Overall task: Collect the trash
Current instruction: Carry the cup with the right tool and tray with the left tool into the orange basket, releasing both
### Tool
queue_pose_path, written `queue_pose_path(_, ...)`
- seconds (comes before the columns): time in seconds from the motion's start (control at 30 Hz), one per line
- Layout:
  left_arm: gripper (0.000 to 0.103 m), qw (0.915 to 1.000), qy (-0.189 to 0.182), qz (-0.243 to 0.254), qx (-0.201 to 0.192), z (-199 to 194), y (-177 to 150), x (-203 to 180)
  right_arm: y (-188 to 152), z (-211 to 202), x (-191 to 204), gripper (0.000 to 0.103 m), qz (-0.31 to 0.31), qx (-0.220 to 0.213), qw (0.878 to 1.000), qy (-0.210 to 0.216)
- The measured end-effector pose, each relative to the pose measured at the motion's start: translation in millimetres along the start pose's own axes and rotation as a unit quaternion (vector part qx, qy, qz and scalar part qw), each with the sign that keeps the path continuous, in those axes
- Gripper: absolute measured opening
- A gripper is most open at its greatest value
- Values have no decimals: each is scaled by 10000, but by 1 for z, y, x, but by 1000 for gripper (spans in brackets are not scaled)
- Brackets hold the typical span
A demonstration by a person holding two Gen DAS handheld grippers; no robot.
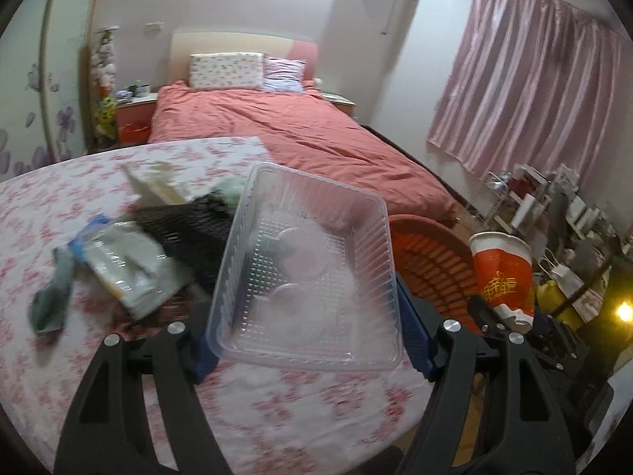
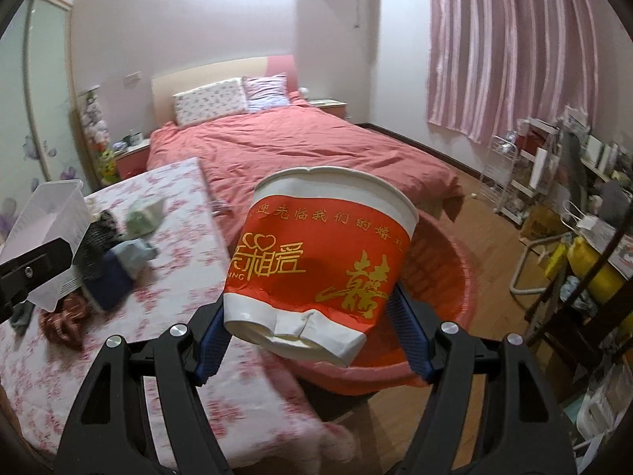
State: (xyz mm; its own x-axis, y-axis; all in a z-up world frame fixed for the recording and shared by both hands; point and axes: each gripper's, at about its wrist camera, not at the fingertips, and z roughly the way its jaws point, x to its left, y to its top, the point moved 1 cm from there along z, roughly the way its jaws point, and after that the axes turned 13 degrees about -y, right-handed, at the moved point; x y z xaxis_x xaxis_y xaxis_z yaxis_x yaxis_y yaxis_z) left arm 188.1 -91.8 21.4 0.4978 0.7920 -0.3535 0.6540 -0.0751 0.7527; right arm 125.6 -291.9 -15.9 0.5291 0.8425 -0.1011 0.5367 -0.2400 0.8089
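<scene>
My left gripper (image 1: 312,340) is shut on a clear plastic tray (image 1: 308,277), held tilted above the floral tabletop (image 1: 118,356). My right gripper (image 2: 312,336) is shut on a crumpled red and white paper cup (image 2: 320,261) with gold lettering, lifted over the red basket (image 2: 447,285). The left wrist view also shows the cup (image 1: 502,277) and basket (image 1: 431,261) at right. A pile stays on the table: a crinkled plastic wrapper (image 1: 122,265), a black mesh piece (image 1: 186,229), a grey sock (image 1: 51,301).
A bed with a red cover (image 2: 300,150) lies behind the table. Pink curtains (image 2: 510,47) hang at right. A white wire rack (image 2: 506,174), cluttered shelves and a yellow bag (image 2: 593,265) line the right side over the wooden floor (image 2: 486,237).
</scene>
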Motion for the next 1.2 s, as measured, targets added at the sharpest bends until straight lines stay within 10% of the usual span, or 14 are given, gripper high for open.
queue_pose_path(0.67, 73, 9945, -798, 282, 620, 116, 3, -49, 10, 49, -52, 72, 463, 219, 9984, -229)
queue_pose_path(1.2, 84, 9926, -686, 166, 991, 161, -3, -39, 11, 70, -68, 76, 889, 478, 9948, -98)
